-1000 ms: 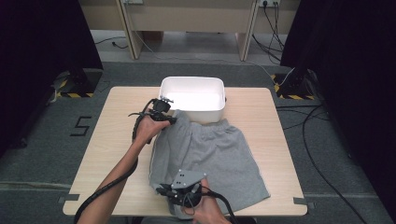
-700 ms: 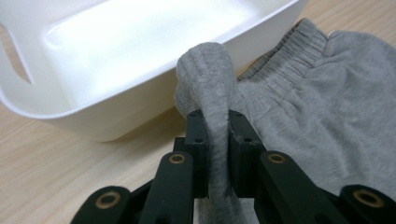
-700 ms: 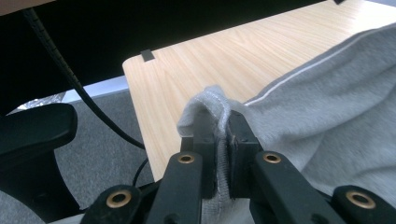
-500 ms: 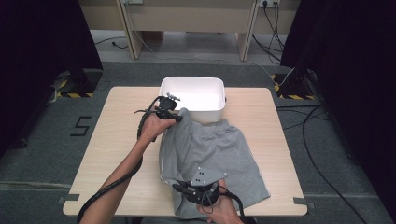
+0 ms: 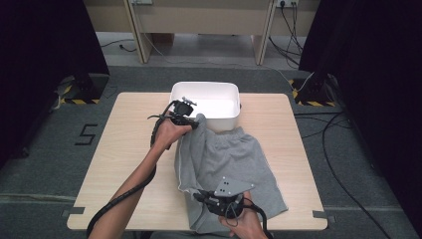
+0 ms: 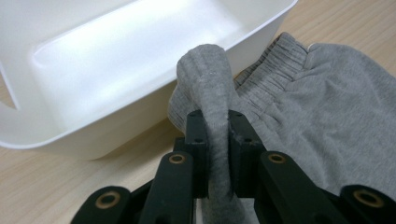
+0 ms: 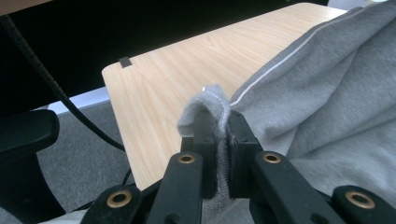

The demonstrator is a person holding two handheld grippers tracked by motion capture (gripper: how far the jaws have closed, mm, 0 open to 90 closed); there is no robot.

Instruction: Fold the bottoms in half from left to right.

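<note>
both tools (image 6: 215, 140) (image 7: 223, 140) clamped on grey shorts (image 5: 224, 159)

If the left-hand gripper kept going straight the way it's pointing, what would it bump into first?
Most likely the white bin. The left gripper, clamped on a fold of the grey shorts, points toward the bin's near wall, which sits just beyond the pinched cloth. Depth is hard to judge, so it might pass over the rim.
</note>
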